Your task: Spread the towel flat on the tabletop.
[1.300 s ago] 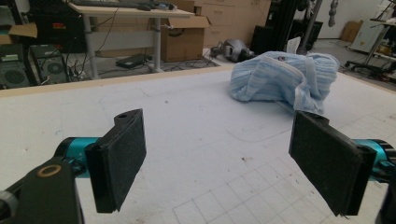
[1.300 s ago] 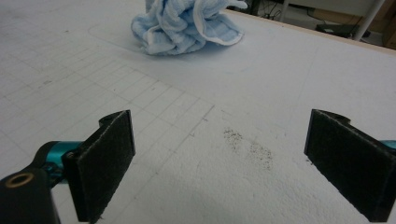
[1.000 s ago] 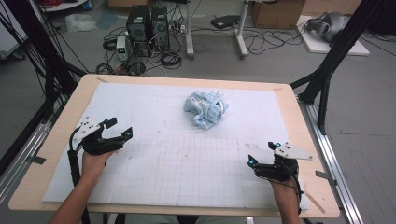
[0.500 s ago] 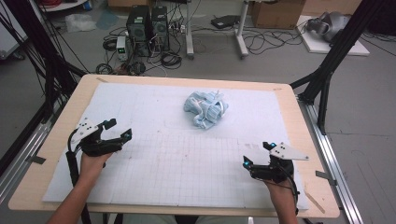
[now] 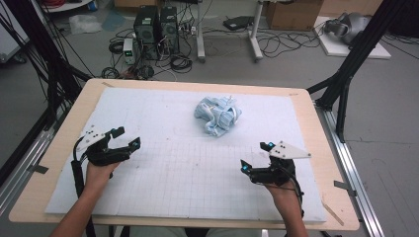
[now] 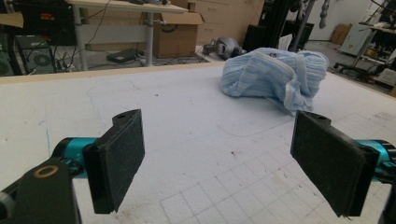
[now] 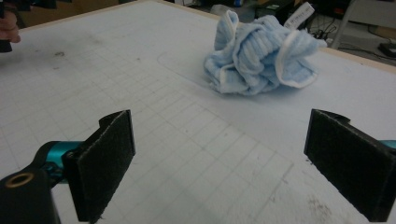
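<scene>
Since a second earlier, my right gripper (image 5: 254,157) had slid a little leftward and inward over the mat, while my left gripper (image 5: 126,137) had stayed where it was near the left edge. Everything rested on the wooden table (image 5: 69,118), which carried a white gridded mat (image 5: 163,123) over nearly its whole top. On the mat, toward its far middle, sat a crumpled light-blue towel (image 5: 217,114) with pale trim, bunched into a loose ball and touched by neither tool. In my left gripper view the towel (image 6: 273,74) lay ahead and to the right, well apart from the jaws, which stood wide apart with bare mat (image 6: 196,140) between their black pads. In my right gripper view the towel (image 7: 261,53) lay ahead, slightly right of centre, a white tag sticking up from its top, and those jaws too were spread wide over bare mat (image 7: 187,140), holding nothing. My left hand (image 5: 99,173) and right hand (image 5: 284,190) gripped the tools from the near edge.
</scene>
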